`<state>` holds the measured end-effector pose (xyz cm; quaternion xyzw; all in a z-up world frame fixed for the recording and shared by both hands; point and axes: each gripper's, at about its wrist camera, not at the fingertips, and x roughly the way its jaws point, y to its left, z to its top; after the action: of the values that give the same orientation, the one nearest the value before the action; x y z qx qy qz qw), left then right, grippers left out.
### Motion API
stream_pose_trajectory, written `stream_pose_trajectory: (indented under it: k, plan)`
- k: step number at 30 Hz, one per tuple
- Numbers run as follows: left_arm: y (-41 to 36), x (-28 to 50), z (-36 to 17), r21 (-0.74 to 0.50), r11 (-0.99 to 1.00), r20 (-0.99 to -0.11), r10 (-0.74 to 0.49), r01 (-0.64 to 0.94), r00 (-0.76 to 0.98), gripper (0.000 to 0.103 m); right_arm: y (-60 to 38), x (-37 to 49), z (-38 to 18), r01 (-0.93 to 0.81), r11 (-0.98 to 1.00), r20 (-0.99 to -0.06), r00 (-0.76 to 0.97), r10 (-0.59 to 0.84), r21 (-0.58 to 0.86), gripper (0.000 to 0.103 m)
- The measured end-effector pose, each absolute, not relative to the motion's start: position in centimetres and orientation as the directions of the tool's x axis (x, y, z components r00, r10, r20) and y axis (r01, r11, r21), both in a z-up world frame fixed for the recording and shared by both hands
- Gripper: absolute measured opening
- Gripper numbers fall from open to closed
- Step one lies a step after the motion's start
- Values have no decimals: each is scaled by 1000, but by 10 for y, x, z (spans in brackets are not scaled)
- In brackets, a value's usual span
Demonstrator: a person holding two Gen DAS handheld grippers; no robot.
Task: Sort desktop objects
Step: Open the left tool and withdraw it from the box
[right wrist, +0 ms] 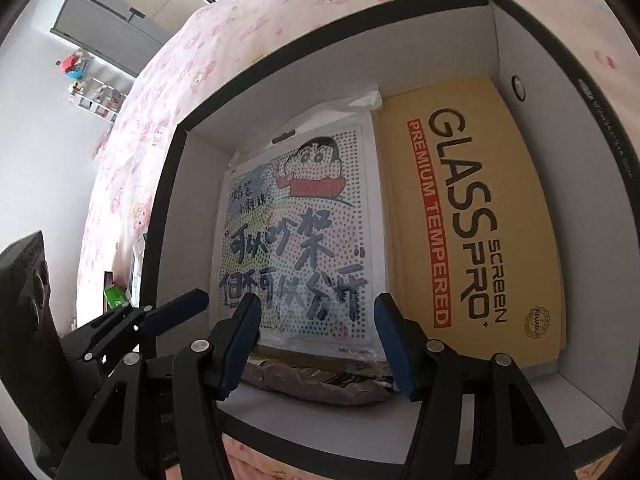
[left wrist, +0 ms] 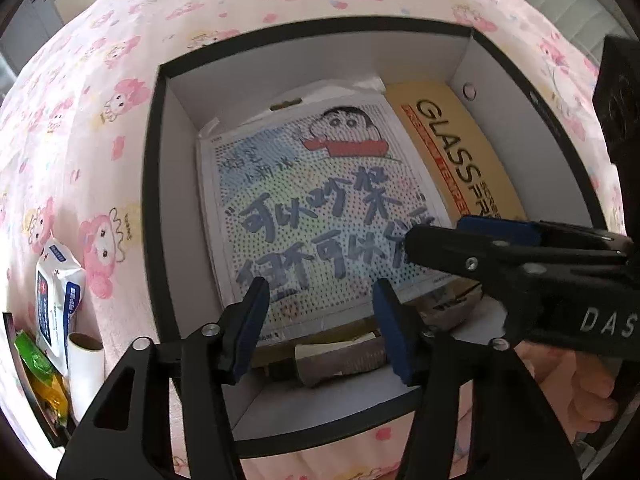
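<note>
black hand-held gripper (left wrist: 320,328), blue pads (left wrist: 394,332), silver screws

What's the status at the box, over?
Both grippers, left and right, jaws open, empty, above the box. Cartoon sheet and glass-protector pack lie inside. Wipes pack outside. Nothing blocking.
</note>
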<state>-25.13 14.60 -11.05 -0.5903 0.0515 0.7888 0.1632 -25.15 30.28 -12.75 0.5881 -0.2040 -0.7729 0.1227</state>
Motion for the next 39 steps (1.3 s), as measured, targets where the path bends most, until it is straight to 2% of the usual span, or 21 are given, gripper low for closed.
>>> stream_pose_trajectory:
  k: [5, 9, 12, 14, 20, 26, 29, 33, 39]
  plan:
    - [127, -239, -99, -182, -946, -918, 262, -270, -298, 53, 305, -252, -135, -90, -916, -896, -267, -355, 391, 56]
    - [114, -225, -91, -203, -944, -898, 285, -259, -337, 52, 294, -253, -140, -55, -931, -909, -241, -339, 361, 57]
    - [101, -222, -93, -212, -942, -889, 296, -259, -349, 52, 285, -252, -141, -24, -935, -912, -231, -338, 353, 69]
    - [98, -218, -90, -226, -938, -882, 312, -263, -354, 52, 281, -251, -141, -4, -942, -916, -231, -327, 337, 71]
    - [95, -218, -87, -260, -930, -859, 346, -262, -377, 52, 286, -245, -134, 2, -940, -907, -261, -330, 342, 71]
    - [81, -205, -73, -291, -931, -816, 362, -220, -451, 52, 283, -221, -96, 28, -971, -887, -402, -229, 238, 71]
    - [70, -203, -62, -304, -936, -787, 353, -180, -506, 54, 275, -205, -80, 46, -970, -862, -450, -232, 237, 71]
    - [58, -202, -51, -291, -945, -756, 321, -146, -571, 61, 260, -192, -69, 65, -971, -846, -479, -234, 231, 71]
    - [47, -189, -30, -260, -954, -724, 293, -147, -625, 62, 221, -185, -52, 112, -978, -819, -534, -209, 177, 71]
